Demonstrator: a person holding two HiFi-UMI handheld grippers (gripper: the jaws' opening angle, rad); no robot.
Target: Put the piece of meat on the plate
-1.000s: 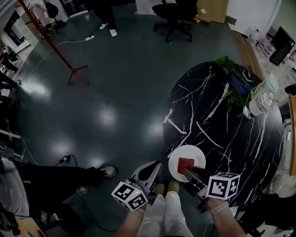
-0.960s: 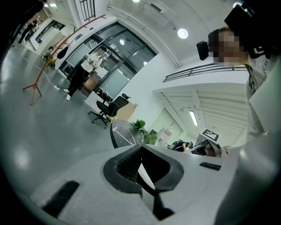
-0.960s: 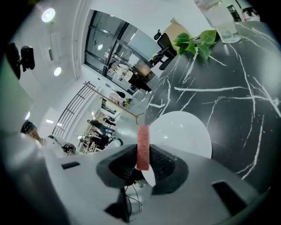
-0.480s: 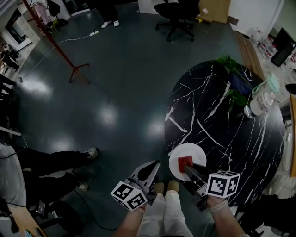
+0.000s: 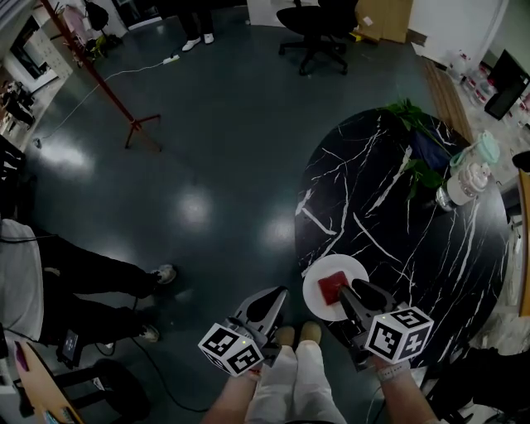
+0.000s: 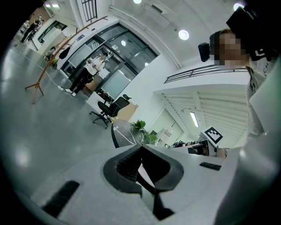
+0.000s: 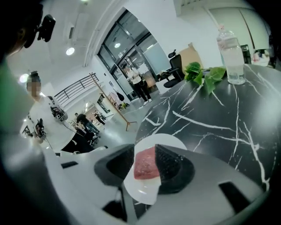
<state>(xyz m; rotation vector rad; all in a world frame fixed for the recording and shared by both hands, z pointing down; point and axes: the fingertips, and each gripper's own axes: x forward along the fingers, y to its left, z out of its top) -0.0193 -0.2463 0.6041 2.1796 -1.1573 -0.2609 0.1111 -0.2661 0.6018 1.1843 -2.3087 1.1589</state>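
The red piece of meat (image 5: 333, 286) lies flat on the white plate (image 5: 319, 300) at the near edge of the black marble table (image 5: 397, 224). My right gripper (image 5: 349, 291) hovers just right of the meat, and its jaws are opening. In the right gripper view the meat (image 7: 145, 165) shows between the spread jaws, resting on the plate (image 7: 169, 140), and the pads do not press it. My left gripper (image 5: 280, 294) hangs off the table to the left of the plate. It (image 6: 141, 146) has its tips together with nothing in them.
A water bottle (image 5: 462, 187) and a green plant (image 5: 412, 124) stand at the table's far side. Beyond the table are an office chair (image 5: 310, 25) and a red coat stand (image 5: 124, 108). A person's legs (image 5: 91, 277) are at the left.
The right gripper's jaws have spread, rolled and drawn back a little to the right, leaving the meat on the plate. The left gripper kept still. The person at the left shifted.
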